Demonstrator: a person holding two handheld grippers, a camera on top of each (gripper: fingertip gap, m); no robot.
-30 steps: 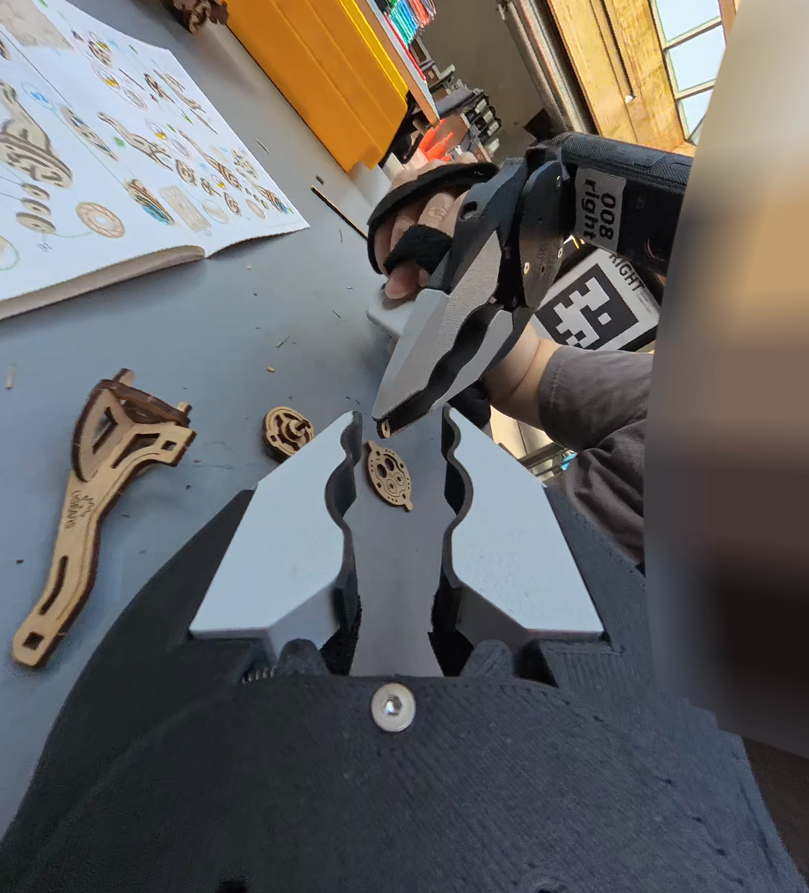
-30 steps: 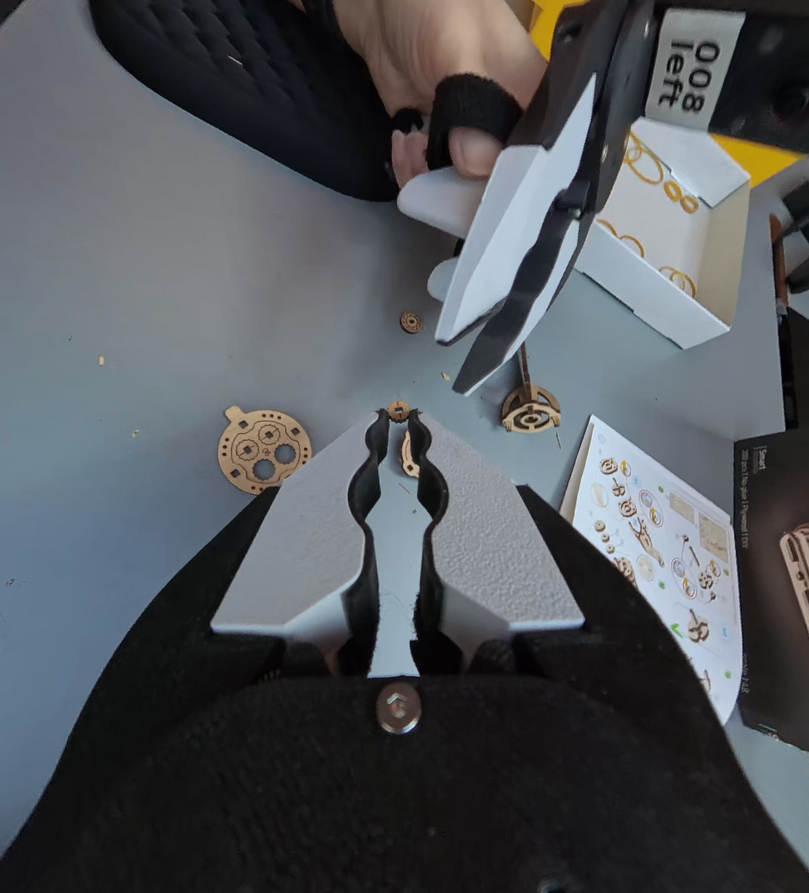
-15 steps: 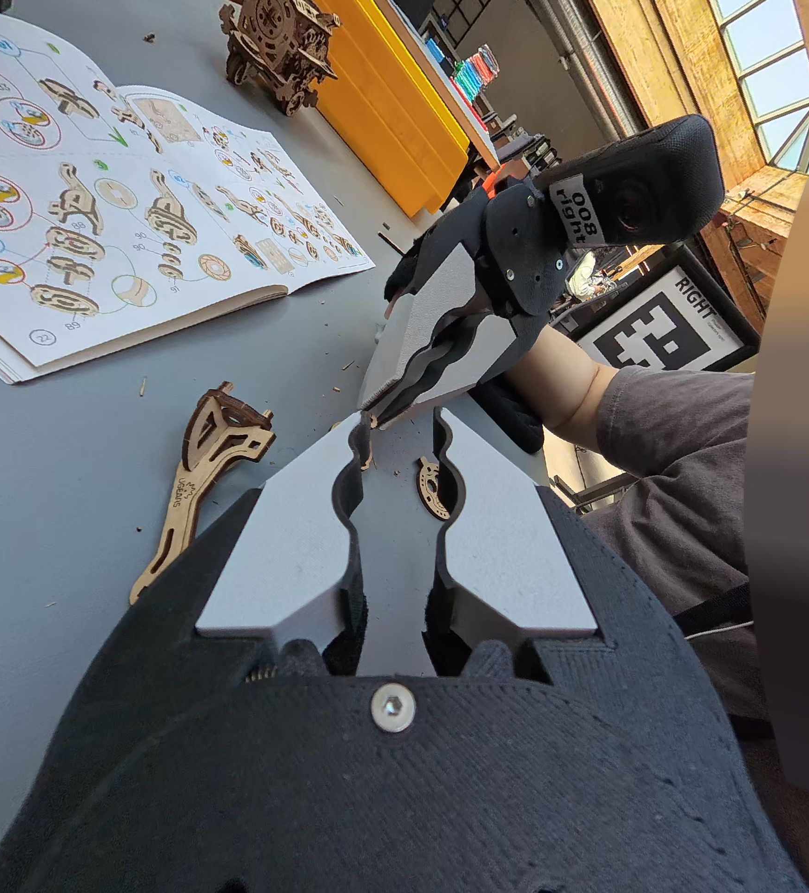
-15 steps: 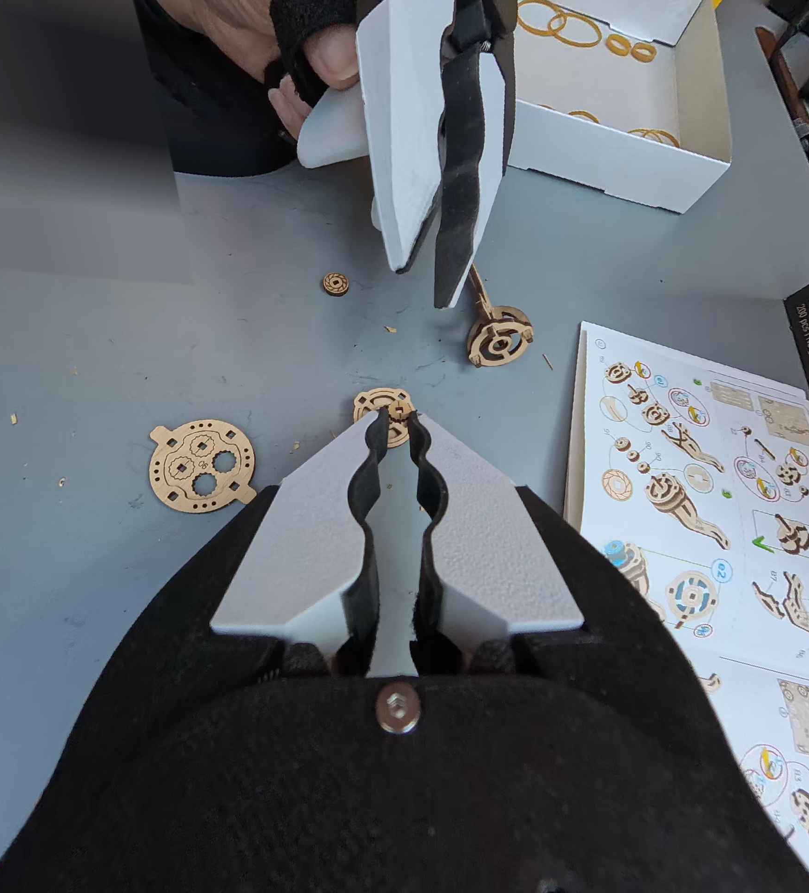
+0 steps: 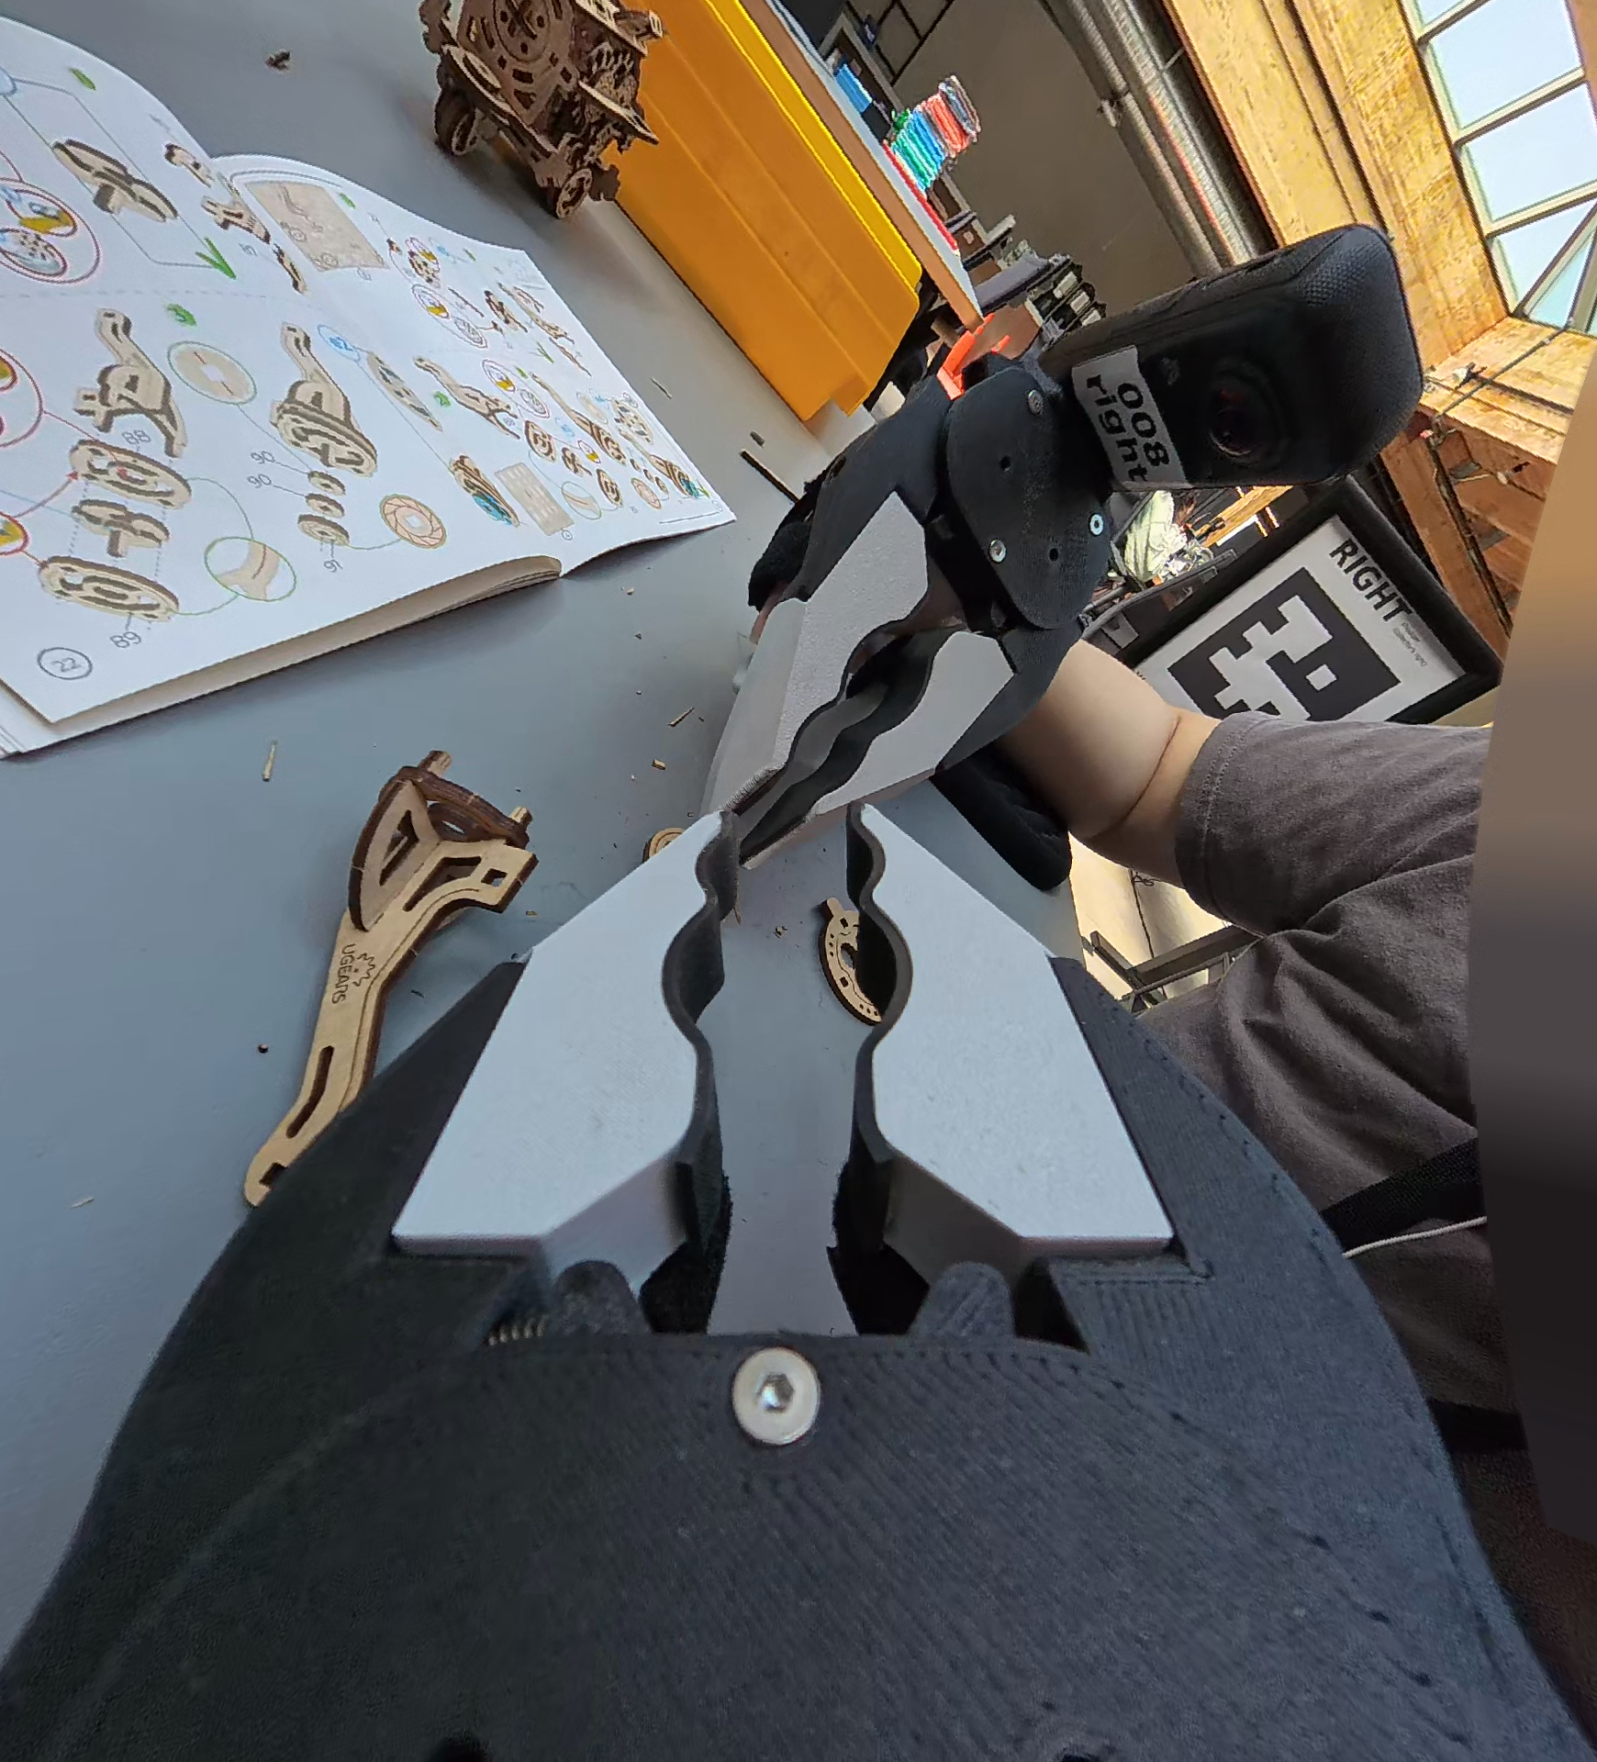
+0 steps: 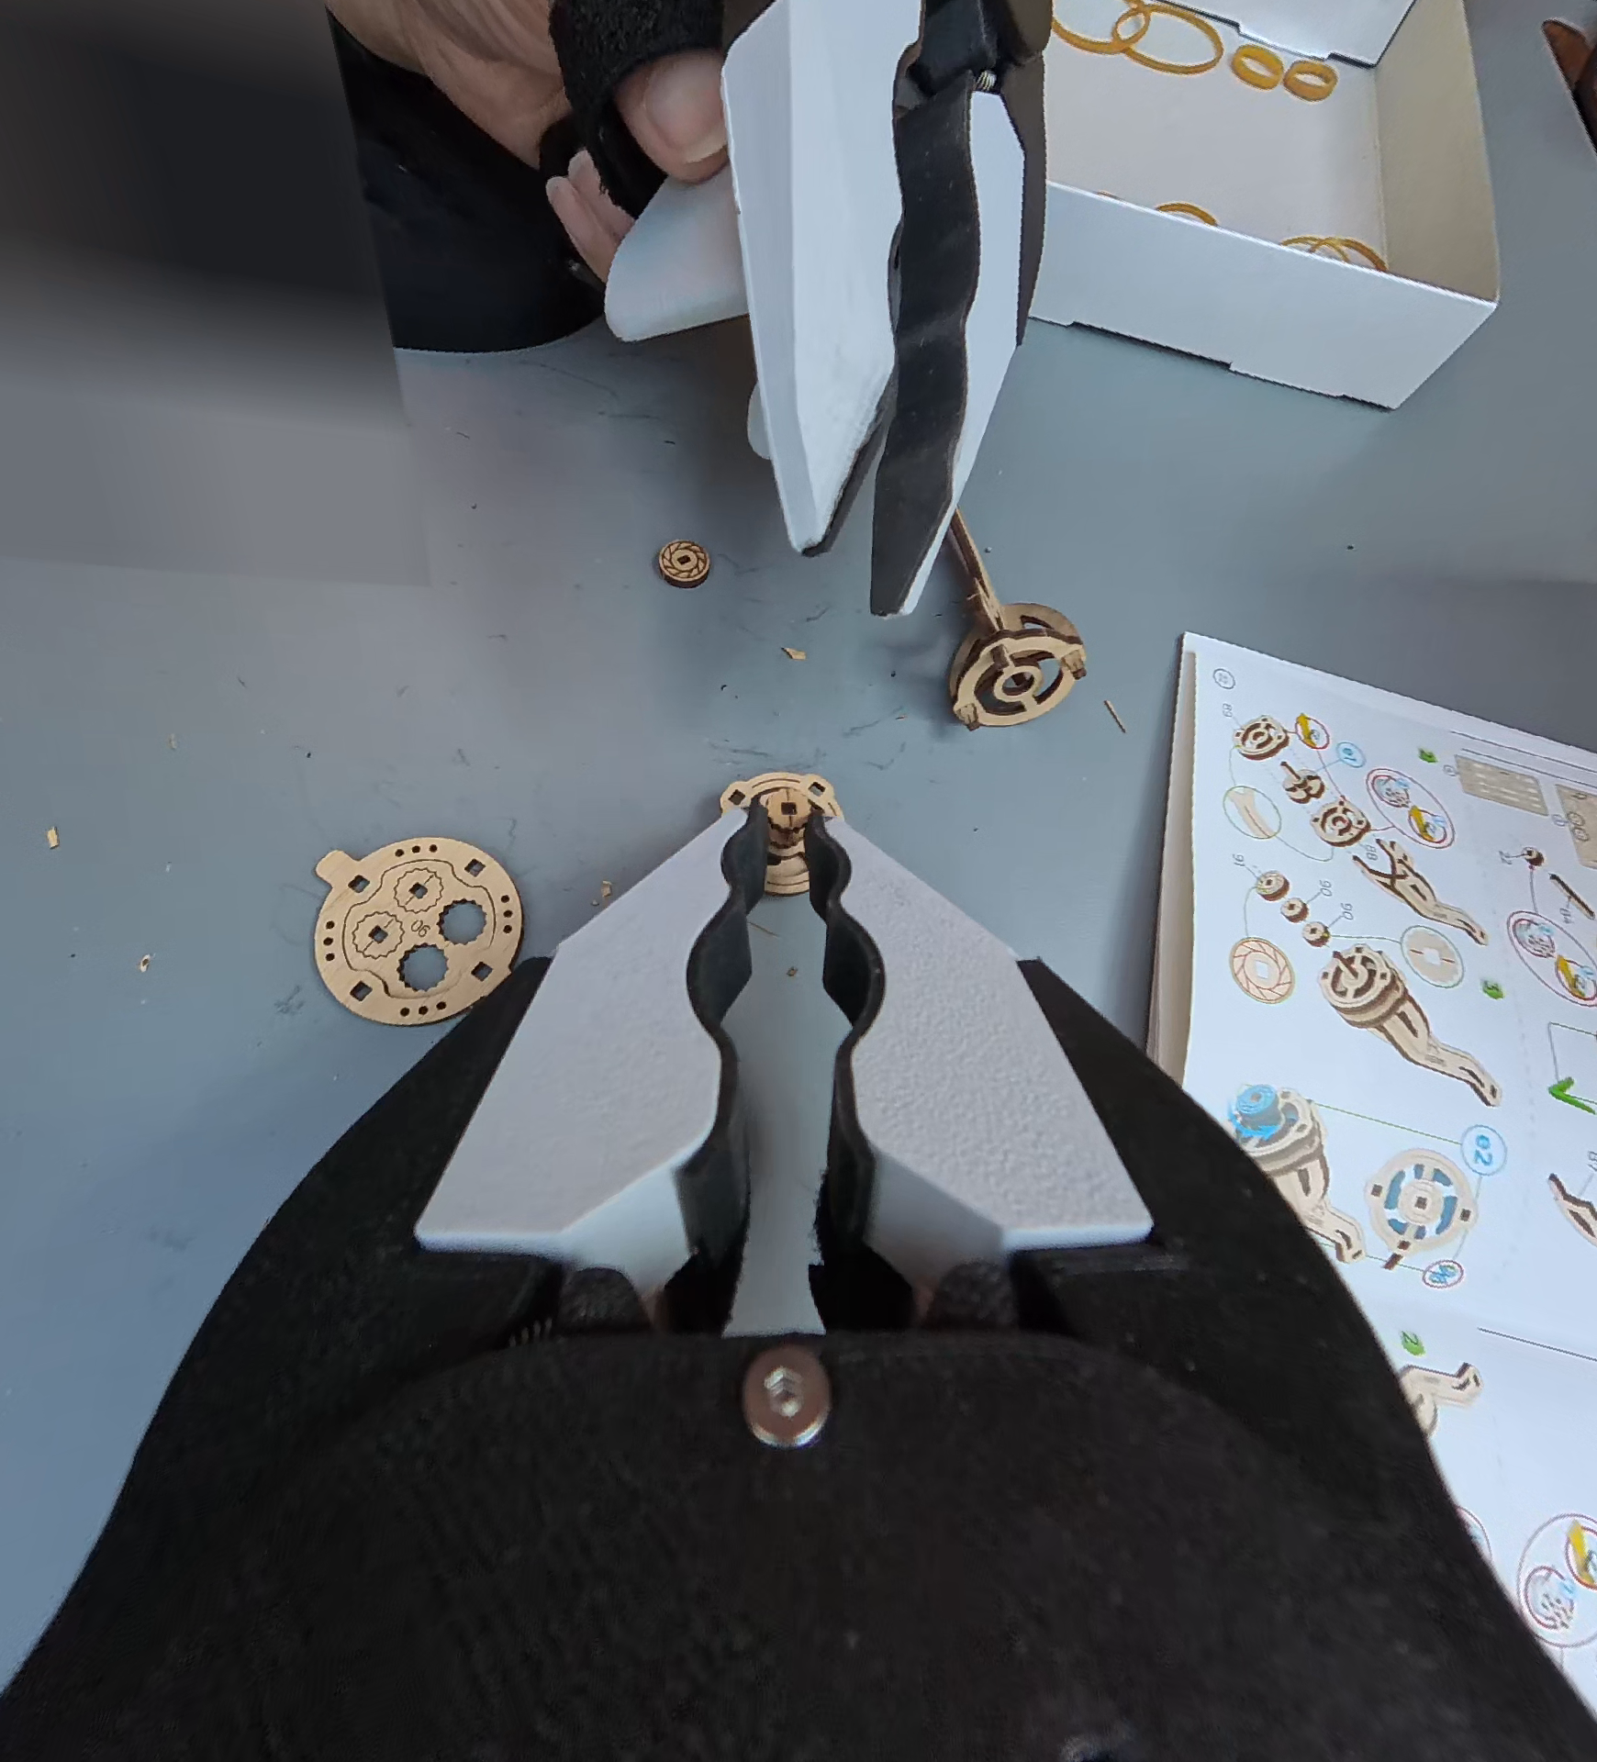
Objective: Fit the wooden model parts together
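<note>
My right gripper (image 6: 787, 822) is shut on a small wooden gear (image 6: 787, 812) with a square hole. It holds the gear right over a round layered wooden part (image 6: 780, 872) on the grey table (image 6: 203, 1239); I cannot tell if they are joined. My left gripper (image 5: 790, 834) is open and empty, its tips beside the right gripper's tips (image 5: 757, 829). In the right wrist view the left gripper (image 6: 857, 572) hangs just beyond the round part. A flat holed disc (image 6: 418, 930) lies to the left; in the left wrist view it (image 5: 842, 953) is half hidden by my finger.
A long wooden lever part (image 5: 375, 953) lies left of my left gripper. A small ring (image 6: 683, 563) and a wheel on a stick (image 6: 1014, 677) lie farther off. An open instruction booklet (image 6: 1443, 953), a white box (image 6: 1252, 315) with rubber bands, a built wooden model (image 5: 537, 86) and yellow bins (image 5: 776, 219) surround the work spot. About 5 cm separates my left fingertips from my right.
My right gripper has carried the small gear over the round layered part. My left gripper has swung round and tilted, its tips now next to the right gripper's tips.
</note>
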